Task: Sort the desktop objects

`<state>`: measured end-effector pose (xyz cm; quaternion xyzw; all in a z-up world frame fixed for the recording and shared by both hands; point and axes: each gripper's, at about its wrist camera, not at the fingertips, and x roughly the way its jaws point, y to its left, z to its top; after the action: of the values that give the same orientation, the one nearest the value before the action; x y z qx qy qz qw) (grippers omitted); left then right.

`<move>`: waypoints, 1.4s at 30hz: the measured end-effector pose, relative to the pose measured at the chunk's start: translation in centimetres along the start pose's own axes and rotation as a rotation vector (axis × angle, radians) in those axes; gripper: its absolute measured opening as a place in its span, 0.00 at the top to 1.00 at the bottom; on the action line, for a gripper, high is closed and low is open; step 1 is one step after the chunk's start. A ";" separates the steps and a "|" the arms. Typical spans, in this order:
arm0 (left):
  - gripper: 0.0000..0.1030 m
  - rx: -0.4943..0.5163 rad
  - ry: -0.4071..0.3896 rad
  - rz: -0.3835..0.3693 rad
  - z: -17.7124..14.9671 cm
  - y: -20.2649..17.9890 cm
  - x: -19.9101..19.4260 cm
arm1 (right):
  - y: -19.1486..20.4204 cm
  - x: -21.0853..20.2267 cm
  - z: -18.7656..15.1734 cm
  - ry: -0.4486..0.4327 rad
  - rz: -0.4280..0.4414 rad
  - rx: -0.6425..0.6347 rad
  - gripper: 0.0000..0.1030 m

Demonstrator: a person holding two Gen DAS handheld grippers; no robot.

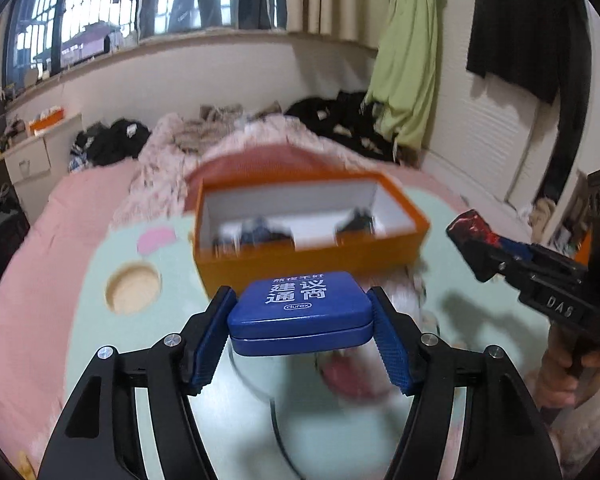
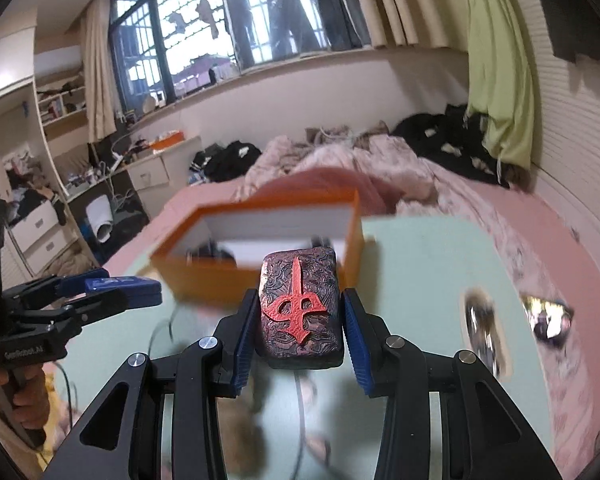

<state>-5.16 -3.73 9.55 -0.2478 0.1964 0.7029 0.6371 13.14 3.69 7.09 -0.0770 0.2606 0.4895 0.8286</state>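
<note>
My left gripper [image 1: 300,312] is shut on a blue tin [image 1: 300,312] with white lettering, held above the pale green table just before the orange box [image 1: 312,256]. The box is open, white inside, with dark items at its bottom. My right gripper [image 2: 300,312] is shut on a dark carved block [image 2: 300,308] bearing a red symbol, held near the box's [image 2: 260,272] front right corner. The right gripper with its block [image 1: 472,236] shows at the right of the left wrist view. The left gripper with the tin [image 2: 120,288] shows at the left of the right wrist view.
The pale green table [image 1: 100,248] stands on a pink bed with rumpled bedding and dark clothes behind. A round hole [image 1: 133,288] is in the table's left side. Blurred shiny objects [image 2: 548,316] lie at the table's right. A cable [image 2: 300,400] runs beneath the grippers.
</note>
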 end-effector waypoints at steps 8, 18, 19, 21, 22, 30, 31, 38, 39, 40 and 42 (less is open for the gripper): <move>0.35 -0.046 -0.024 0.067 5.6 1.4 5.5 | 0.6 7.2 4.8 0.100 -0.001 -0.061 0.61; 0.29 -0.094 0.161 0.097 3.0 2.1 12.0 | 0.5 10.1 3.1 0.178 -0.049 -0.163 0.19; 0.29 -0.088 0.152 0.099 2.9 2.0 11.8 | 0.6 10.1 3.0 0.168 -0.056 -0.179 0.19; 0.29 -0.087 0.127 0.092 3.0 1.9 11.0 | 0.4 10.1 2.9 0.159 -0.049 -0.166 0.19; 0.29 -0.091 0.112 0.081 3.2 1.9 10.5 | 0.2 10.0 3.0 0.159 -0.047 -0.155 0.19; 0.21 -0.078 0.041 0.019 1.8 1.2 4.2 | 0.3 2.7 3.5 0.040 -0.019 -0.102 0.15; 0.21 -0.068 0.050 0.009 1.2 0.9 3.6 | 0.4 1.6 2.9 0.052 -0.017 -0.106 0.14; 0.21 -0.030 0.174 -0.057 -6.0 -0.5 0.6 | 0.3 -2.3 -5.2 0.233 0.070 -0.209 0.14; 0.21 -0.030 0.175 -0.054 -6.7 -0.7 0.4 | 0.0 -2.7 -6.2 0.242 0.066 -0.207 0.14; 0.21 -0.021 0.183 -0.043 -7.4 -0.9 0.3 | -0.3 -3.1 -7.3 0.249 0.057 -0.205 0.14; 0.21 0.030 0.215 -0.005 -8.7 -1.8 0.9 | -0.5 -3.3 -8.7 0.262 0.048 -0.204 0.14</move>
<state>-2.60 -7.99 2.17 -0.3127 0.2734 0.6676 0.6178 9.23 -2.46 1.26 -0.2176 0.3171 0.5189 0.7635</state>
